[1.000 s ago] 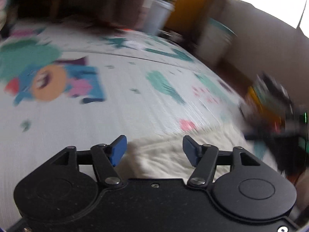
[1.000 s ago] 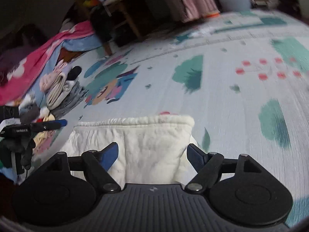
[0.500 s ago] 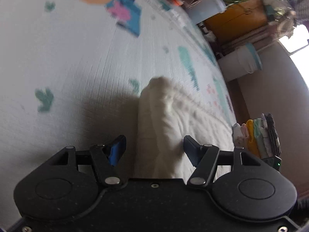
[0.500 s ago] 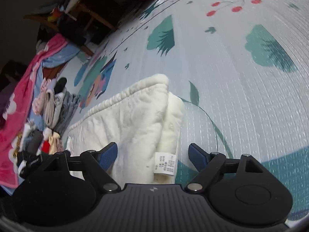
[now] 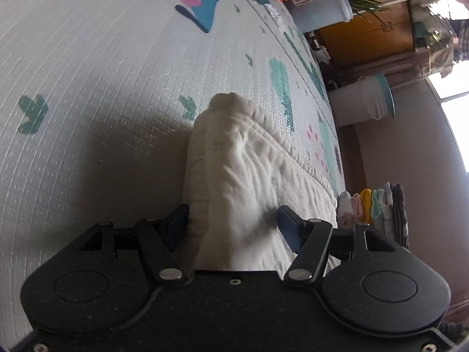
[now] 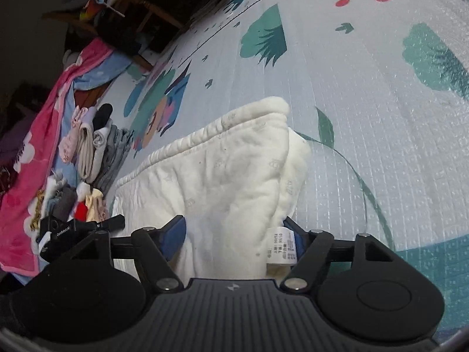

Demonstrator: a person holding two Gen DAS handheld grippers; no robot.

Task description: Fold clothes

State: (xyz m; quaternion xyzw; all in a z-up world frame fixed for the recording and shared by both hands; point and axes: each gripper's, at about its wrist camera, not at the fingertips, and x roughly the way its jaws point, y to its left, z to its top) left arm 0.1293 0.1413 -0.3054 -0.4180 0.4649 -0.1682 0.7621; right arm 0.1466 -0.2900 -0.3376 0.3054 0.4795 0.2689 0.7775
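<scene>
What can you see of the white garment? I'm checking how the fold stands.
The white garment looks like soft quilted cotton with a gathered elastic edge. It lies folded in layers on the play mat, a printed care label hanging at its near corner. Both grippers' open fingers straddle its ends.

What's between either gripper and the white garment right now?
Nothing visible. The white garment already lies between the open fingers of the left gripper, and likewise of the right gripper, its care label by one finger.

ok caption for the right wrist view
Right gripper open around the edge of a folded cream quilted garment on a printed play mat.
</scene>
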